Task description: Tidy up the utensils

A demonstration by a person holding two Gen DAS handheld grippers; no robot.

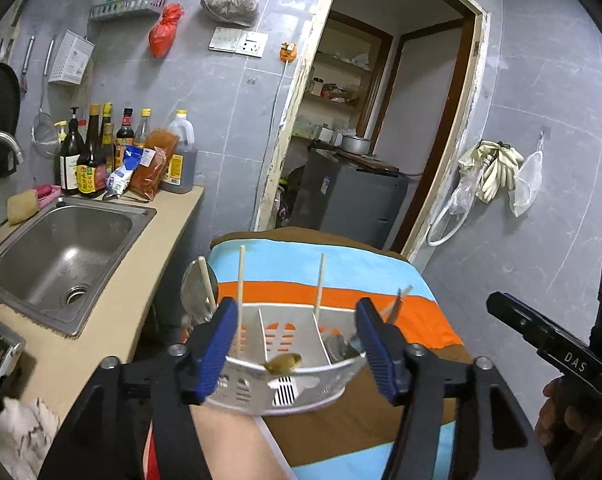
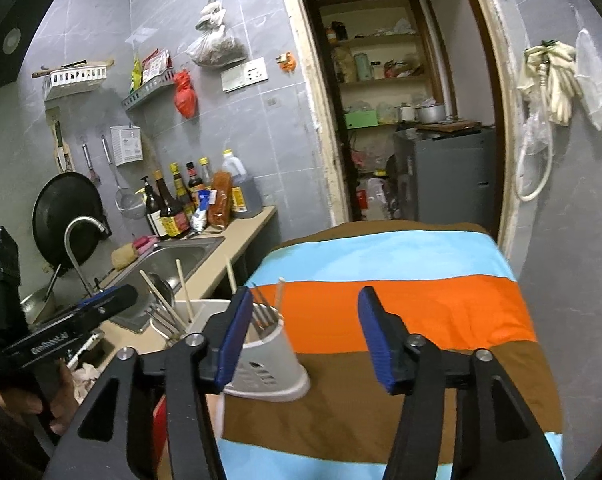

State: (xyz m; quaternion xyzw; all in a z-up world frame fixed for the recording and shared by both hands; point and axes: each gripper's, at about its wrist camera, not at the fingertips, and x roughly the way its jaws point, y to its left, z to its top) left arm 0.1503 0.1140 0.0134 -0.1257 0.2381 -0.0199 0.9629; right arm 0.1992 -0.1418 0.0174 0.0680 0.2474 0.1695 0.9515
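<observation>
Utensil caddy parked on the striped cloth

The caddy sits right between the wide-open left tongs, which grip nothing; right tongs, equally spread and empty, hang just right of it.

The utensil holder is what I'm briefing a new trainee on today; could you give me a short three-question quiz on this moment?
1. True or false: the left gripper is clamped shut on a chopstick.
2. What does the utensil holder stand on: A) the sink counter, B) the striped cloth, C) the floor?
3. Fill in: in the right wrist view, the metal utensil standing tines-up in the holder's compartment beside the right gripper is a ____.

Key:
1. False; its jaws stand wide open around the holder.
2. B, the striped cloth.
3. fork.
</observation>
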